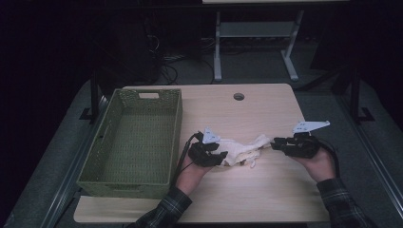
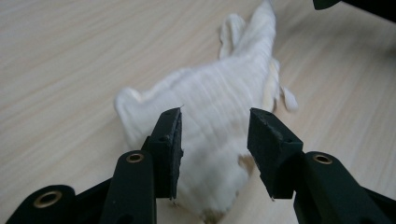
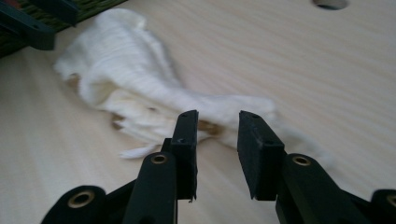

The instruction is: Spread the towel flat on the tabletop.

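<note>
Fingers (image 2: 169, 140) apart over cloth (image 2: 219, 116) | cloth's near end hidden | basket (image 1: 138, 137) beside

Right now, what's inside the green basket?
Nothing visible inside the green basket: in the high view its woven floor looks bare. The strip behind its near wall is hidden. The white cloth lies outside, on the table beside it.

Cloth (image 1: 242, 151): cream-white, finely ribbed, marked with small brown stains. Counter (image 1: 266, 199): pale wood tone, streaked with a light grain pattern. Basket (image 1: 109, 183): olive green, woven in a fine mesh texture. Left gripper (image 2: 215, 140) and right gripper (image 3: 217, 140): matte black, fitted with brass-coloured rivets; pale grey plates are carried on top. Sleeves (image 1: 164, 211): dark plaid check.
</note>
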{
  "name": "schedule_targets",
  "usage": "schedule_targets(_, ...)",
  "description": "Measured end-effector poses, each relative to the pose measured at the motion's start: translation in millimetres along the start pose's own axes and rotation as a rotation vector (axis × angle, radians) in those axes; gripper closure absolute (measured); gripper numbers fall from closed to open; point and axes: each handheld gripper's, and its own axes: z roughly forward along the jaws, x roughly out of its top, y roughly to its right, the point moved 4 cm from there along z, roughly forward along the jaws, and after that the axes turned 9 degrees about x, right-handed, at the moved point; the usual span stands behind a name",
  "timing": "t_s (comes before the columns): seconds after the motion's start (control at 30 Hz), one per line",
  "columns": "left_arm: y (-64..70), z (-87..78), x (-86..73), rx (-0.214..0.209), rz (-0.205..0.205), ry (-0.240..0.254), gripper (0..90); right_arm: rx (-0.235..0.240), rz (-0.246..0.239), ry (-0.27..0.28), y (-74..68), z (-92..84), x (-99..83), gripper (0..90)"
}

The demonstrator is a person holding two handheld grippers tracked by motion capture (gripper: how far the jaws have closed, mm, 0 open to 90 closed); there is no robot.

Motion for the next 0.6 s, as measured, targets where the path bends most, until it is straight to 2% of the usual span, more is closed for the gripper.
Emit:
schedule_targets(0.07,4.8,-1.6,-7.9,-0.006,0.014,-0.015,54.1,0.05,0.006,-0.016,-14.3,9.2,-4.1,67.9)
schedule_targets(0.1,4.8,-1.6,-7.9,-0.006,0.014,-0.015,53.8,0.05,0.006,-0.016,-14.3,9.2,-4.1,67.9)
schedule_targets(0.13,7.5,-0.7,-12.0,-0.01,0.017,-0.018,53.6,0.075,-0.002,-0.049,-23.5,19.3,-8.1,67.8)
schedule_targets(0.23,9.7,1.8,-14.9,-0.011,0.022,-0.027,52.9,0.08,-0.008,-0.081,-28.7,28.8,-11.8,67.8)
schedule_targets(0.27,10.8,3.9,-15.9,-0.007,0.026,-0.031,52.6,0.097,-0.005,-0.11,-30.7,40.3,-15.4,67.4)
schedule_targets(0.33,12.0,7.2,-17.1,0.003,0.045,-0.04,52.5,0.103,-0.001,-0.12,-31.7,43.7,-16.2,67.0)
schedule_targets(0.4,12.8,10.9,-19.0,0.009,0.059,-0.052,52.3,0.11,-0.027,-0.154,-37.8,55.3,-17.9,65.7)
schedule_targets(0.57,12.1,19.6,-21.8,0.021,0.069,-0.072,52.5,0.11,-0.034,-0.158,-41.8,61.9,-16.1,63.9)
schedule_targets(0.6,11.3,22.1,-22.2,0.027,0.08,-0.078,53.0,0.092,-0.048,-0.184,-42.1,65.9,-17.6,64.2)
